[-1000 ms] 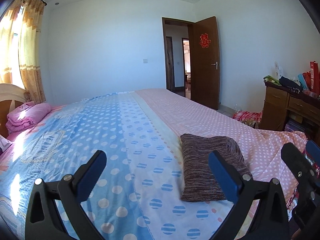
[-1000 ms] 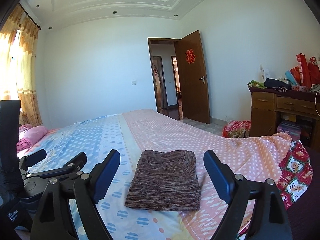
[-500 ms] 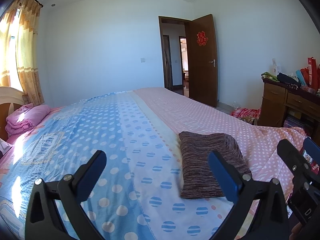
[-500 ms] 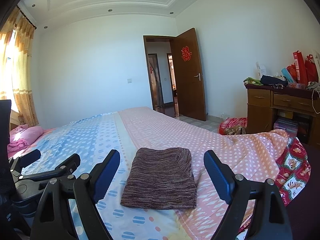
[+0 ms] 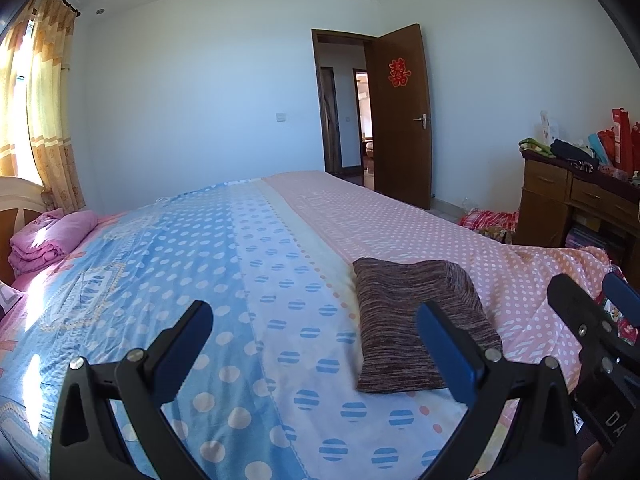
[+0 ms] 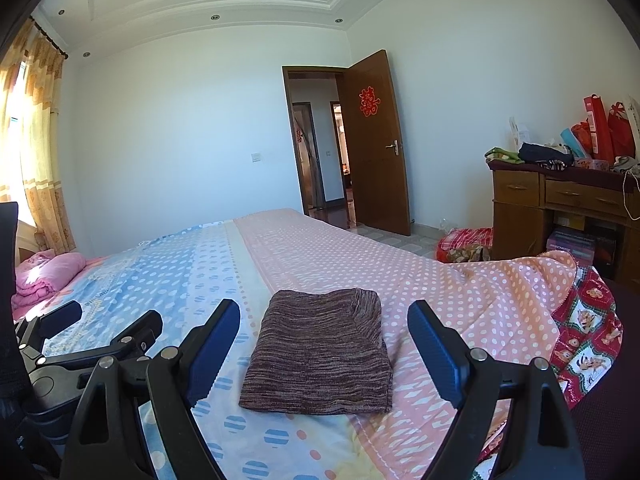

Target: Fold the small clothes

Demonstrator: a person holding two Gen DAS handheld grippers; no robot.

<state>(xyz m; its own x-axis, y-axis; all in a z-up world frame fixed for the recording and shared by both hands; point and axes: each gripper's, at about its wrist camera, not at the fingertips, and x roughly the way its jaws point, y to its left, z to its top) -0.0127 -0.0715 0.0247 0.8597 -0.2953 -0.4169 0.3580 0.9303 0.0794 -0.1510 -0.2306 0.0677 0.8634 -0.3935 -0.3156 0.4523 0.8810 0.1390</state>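
A folded brown knit garment (image 6: 320,348) lies flat on the bed's dotted cover (image 6: 360,264), near the front edge; it also shows in the left wrist view (image 5: 416,320). My right gripper (image 6: 324,340) is open and empty, held above and behind the garment, its blue pads either side of it in the view. My left gripper (image 5: 312,340) is open and empty, to the left of the garment over the blue-dotted part of the cover (image 5: 168,264). The left gripper also appears in the right wrist view (image 6: 104,332), and the right gripper in the left wrist view (image 5: 592,320).
A folded pink blanket (image 5: 48,236) lies at the far left of the bed. A wooden desk (image 6: 560,200) with bags and clothes stands at the right. A red patterned cloth (image 6: 584,344) hangs off the bed's right corner. The door (image 6: 376,144) stands open.
Both grippers have drifted slightly back and up, so the garment sits a little lower in both views. The garment has not moved and both grippers stay open.
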